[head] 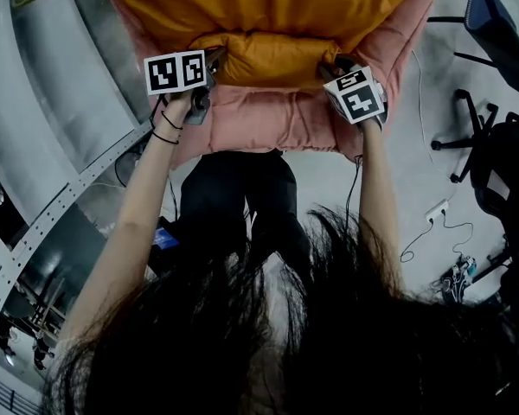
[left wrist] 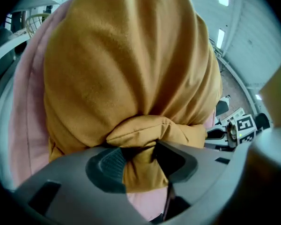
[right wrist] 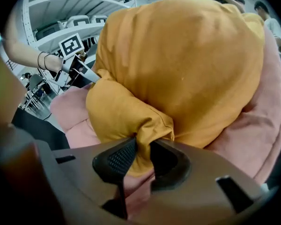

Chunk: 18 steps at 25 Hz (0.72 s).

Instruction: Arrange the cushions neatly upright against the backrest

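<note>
Jaws of your left gripper stand partly apart, clamped on a bunched fold at the lower left corner of the mustard cushion. Your right gripper has its jaws set narrower, pinching the cushion's lower right corner. The cushion rises tall on the pink chair, its lower edge set back from the seat's front edge. Pink padding shows behind it on both sides.
</note>
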Available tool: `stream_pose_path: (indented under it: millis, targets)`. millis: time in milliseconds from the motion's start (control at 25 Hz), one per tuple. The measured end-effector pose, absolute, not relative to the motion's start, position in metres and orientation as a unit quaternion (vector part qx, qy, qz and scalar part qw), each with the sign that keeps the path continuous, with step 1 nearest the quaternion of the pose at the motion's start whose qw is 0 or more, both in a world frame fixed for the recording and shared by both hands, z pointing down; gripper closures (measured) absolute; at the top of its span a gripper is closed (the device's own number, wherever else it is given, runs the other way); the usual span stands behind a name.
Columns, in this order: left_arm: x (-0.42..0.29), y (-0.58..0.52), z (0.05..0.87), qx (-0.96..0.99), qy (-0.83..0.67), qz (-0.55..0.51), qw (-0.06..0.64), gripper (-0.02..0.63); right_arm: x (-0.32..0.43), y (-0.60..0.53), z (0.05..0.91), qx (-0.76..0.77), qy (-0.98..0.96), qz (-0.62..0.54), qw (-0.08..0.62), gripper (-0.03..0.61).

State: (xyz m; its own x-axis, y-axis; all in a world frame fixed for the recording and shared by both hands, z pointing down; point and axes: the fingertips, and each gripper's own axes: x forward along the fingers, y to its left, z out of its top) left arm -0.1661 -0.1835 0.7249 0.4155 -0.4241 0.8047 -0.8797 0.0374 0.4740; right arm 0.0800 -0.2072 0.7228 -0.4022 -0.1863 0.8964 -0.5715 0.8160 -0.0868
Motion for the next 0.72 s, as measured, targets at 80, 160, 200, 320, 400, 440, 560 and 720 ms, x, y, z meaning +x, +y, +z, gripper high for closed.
stream_pose_path:
  millis: [80,160,200,320,400,440,560,720]
  targets:
    - [-0.165,-0.188,0.738,0.655,-0.489,0.229,0.528,0.414,0.077,-0.211,0.735,0.222,-0.81,0.195,0.507,0.483]
    - [-0.164,-0.19,0.75,0.654,-0.481,0.242,0.531,0.414,0.075,-0.213,0.746,0.212,-0.806,0.196,0.516,0.483]
    - [-0.164,-0.19,0.756,0.653,-0.478,0.248,0.532,0.414,0.074,-0.213,0.751,0.209,-0.805,0.198,0.519,0.483]
    - [-0.163,-0.192,0.769,0.65,-0.472,0.26,0.536,0.414,0.075,-0.214,0.765,0.205,-0.802,0.203,0.523,0.482]
    - [-0.161,-0.192,0.772,0.651,-0.477,0.262,0.529,0.414,0.077,-0.215,0.771,0.207,-0.8,0.202,0.526,0.478]
    - [-0.161,-0.191,0.772,0.655,-0.48,0.26,0.523,0.414,0.078,-0.214,0.771,0.209,-0.8,0.198,0.526,0.474]
    - [-0.161,-0.181,0.766,0.682,-0.483,0.238,0.496,0.413,0.079,-0.209,0.771,0.211,-0.806,0.183,0.522,0.461]
    - [-0.157,-0.168,0.751,0.724,-0.48,0.199,0.452,0.407,0.087,-0.198,0.77,0.216,-0.807,0.171,0.523,0.446]
